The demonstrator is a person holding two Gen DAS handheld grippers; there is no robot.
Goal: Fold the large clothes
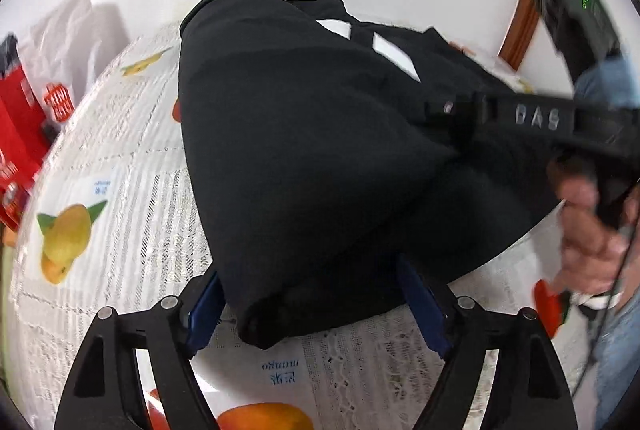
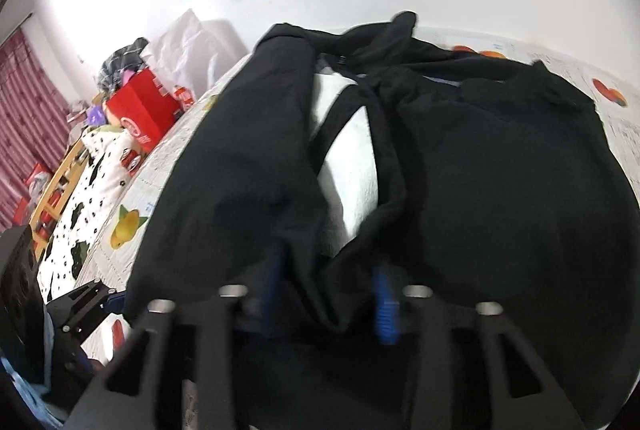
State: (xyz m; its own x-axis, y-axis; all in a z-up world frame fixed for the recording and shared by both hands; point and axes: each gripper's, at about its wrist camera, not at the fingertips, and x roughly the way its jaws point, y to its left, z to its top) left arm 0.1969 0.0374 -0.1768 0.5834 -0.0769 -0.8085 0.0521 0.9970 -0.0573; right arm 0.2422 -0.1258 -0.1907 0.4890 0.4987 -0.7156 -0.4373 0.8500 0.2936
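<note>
A large black garment [image 1: 304,149] with white patches lies on a table covered by a white fruit-print cloth [image 1: 132,165]. My left gripper [image 1: 316,306] is open, its blue-padded fingers on either side of the garment's near corner. The right gripper [image 1: 472,117] reaches in from the right over the garment. In the right wrist view the black garment [image 2: 480,189] fills the frame with a white lining [image 2: 352,165] showing in the middle. My right gripper [image 2: 326,294] has its blue pads around a fold of black cloth, with a gap between them.
A red box [image 2: 140,109] and white plastic bags [image 2: 188,41] stand at the table's far left. A spotted white cloth [image 2: 88,181] lies over a wooden chair beside it. A white wall is behind. The person's hand [image 1: 588,230] holds the right gripper.
</note>
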